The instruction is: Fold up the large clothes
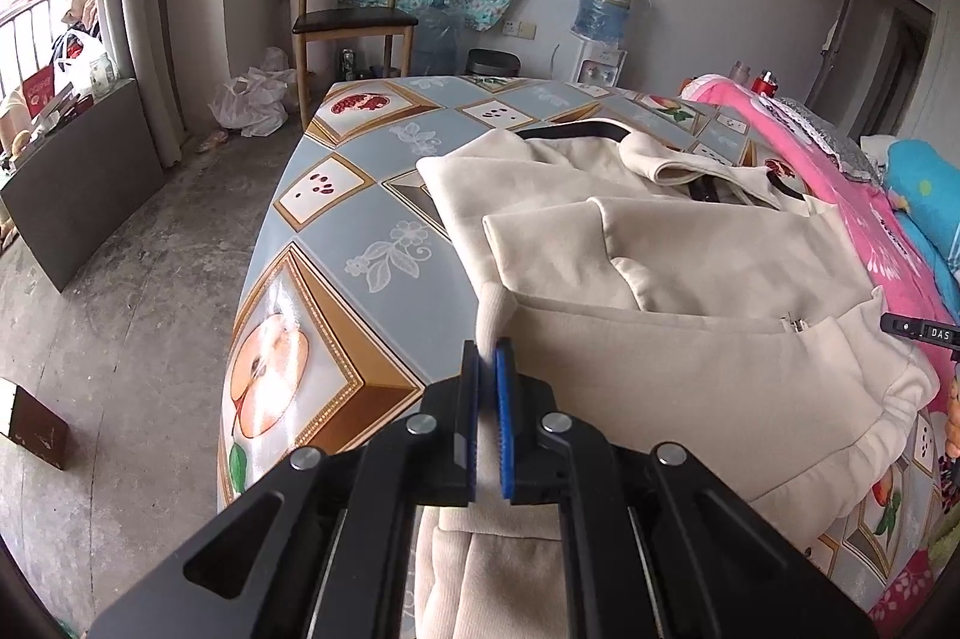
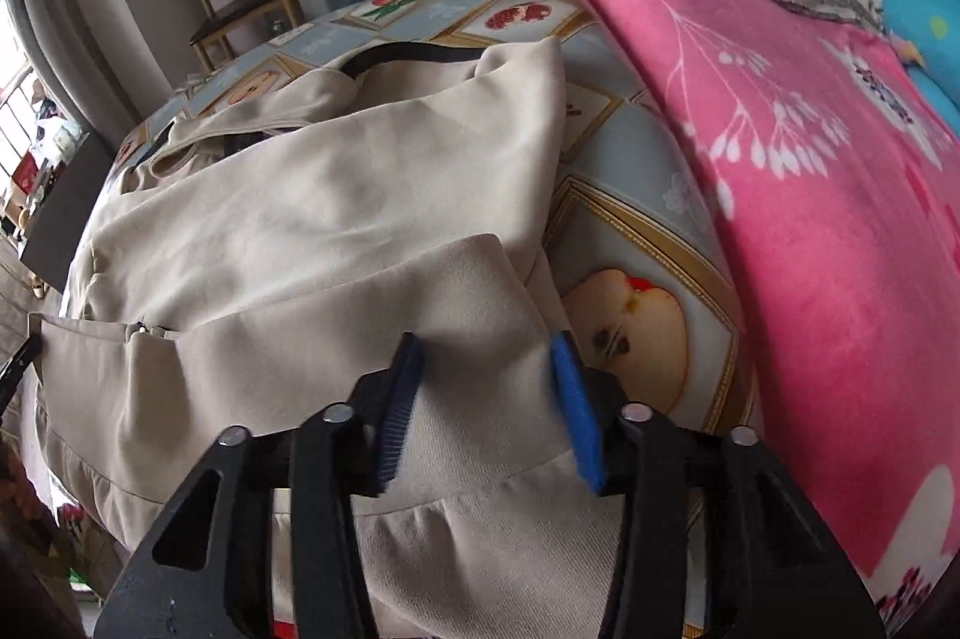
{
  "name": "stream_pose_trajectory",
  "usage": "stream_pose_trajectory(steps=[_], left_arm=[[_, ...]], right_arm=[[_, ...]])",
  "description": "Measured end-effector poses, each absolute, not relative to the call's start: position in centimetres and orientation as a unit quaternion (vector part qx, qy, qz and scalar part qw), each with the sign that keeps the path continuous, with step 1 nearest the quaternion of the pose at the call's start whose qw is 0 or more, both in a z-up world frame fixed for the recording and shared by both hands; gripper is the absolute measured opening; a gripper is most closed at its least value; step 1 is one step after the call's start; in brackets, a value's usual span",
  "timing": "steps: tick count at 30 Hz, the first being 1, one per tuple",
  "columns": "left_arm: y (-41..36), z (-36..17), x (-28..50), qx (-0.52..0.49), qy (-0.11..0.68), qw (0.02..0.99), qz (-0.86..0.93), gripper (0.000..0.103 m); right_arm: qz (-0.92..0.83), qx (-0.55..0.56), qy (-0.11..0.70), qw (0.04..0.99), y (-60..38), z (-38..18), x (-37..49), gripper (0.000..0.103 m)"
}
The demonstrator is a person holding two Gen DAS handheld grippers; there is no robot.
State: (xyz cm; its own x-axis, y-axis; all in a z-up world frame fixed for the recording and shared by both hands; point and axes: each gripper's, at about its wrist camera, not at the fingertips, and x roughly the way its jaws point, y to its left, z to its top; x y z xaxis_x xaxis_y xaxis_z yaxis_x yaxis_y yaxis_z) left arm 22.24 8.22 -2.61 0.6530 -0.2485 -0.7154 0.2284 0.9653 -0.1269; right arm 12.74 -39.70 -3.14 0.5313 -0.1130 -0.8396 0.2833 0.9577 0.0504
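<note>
A cream zip-up jacket (image 1: pixel 690 339) lies partly folded on a table covered with a fruit-print cloth (image 1: pixel 360 219), its sleeves laid over the body. My left gripper (image 1: pixel 487 354) is shut on a raised fold of the jacket's left edge, the fabric pinched between the blue pads. In the right wrist view the jacket (image 2: pixel 330 219) fills the middle, and my right gripper (image 2: pixel 489 357) hovers open over its right lower part. The right gripper's pads stand apart with cloth beneath them, not pressed. The table cloth (image 2: pixel 630 231) shows to the right of it.
A pink flowered blanket (image 2: pixel 810 219) covers the table's right side, with a blue cushion (image 1: pixel 924 189) beyond. A wooden chair (image 1: pixel 354 21), water bottles (image 1: pixel 606 9) and plastic bags (image 1: pixel 252 99) stand behind the table. A brown box (image 1: pixel 36 429) sits on the floor at left.
</note>
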Motion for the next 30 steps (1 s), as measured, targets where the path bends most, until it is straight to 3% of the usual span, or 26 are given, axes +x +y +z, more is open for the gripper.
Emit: stream_pose_trajectory(steps=[1, 2, 7, 16, 22, 25, 27, 30], left_arm=[[8.1, -2.6, 22.2, -0.008, 0.394, 0.910, -0.130, 0.005], [8.1, -2.6, 22.1, -0.004, 0.393, 0.910, -0.130, 0.005], [8.5, -1.4, 21.4, 0.004, 0.374, 0.919, -0.125, 0.005], [8.2, -3.9, 24.5, -0.003, 0.425, 0.898, -0.116, 0.005], [8.6, -3.3, 24.1, -0.009, 0.420, 0.899, -0.125, 0.006], [8.6, -3.0, 24.0, -0.010, 0.417, 0.900, -0.127, 0.006], [8.6, -3.0, 24.0, -0.012, 0.416, 0.900, -0.128, 0.006], [8.7, -3.1, 24.1, -0.018, 0.417, 0.899, -0.129, 0.006]], right_arm=[[-0.120, 0.077, 0.459, 0.877, -39.3, -2.8, 12.5, 0.011], [-0.121, 0.074, 0.438, 0.888, -39.0, -2.0, 12.0, 0.009], [-0.147, 0.105, 0.315, 0.932, -39.4, 2.9, 8.5, 0.008], [-0.163, 0.137, 0.411, 0.886, -42.3, -4.2, 14.1, 0.012], [-0.207, 0.101, 0.372, 0.899, -40.0, 0.7, 11.9, 0.036], [-0.125, 0.098, 0.347, 0.924, -36.2, 3.2, 11.4, 0.051], [-0.017, 0.104, 0.389, 0.915, -32.6, 2.5, 13.1, 0.063], [0.074, 0.062, 0.456, 0.885, -26.6, 0.0, 15.7, 0.063]])
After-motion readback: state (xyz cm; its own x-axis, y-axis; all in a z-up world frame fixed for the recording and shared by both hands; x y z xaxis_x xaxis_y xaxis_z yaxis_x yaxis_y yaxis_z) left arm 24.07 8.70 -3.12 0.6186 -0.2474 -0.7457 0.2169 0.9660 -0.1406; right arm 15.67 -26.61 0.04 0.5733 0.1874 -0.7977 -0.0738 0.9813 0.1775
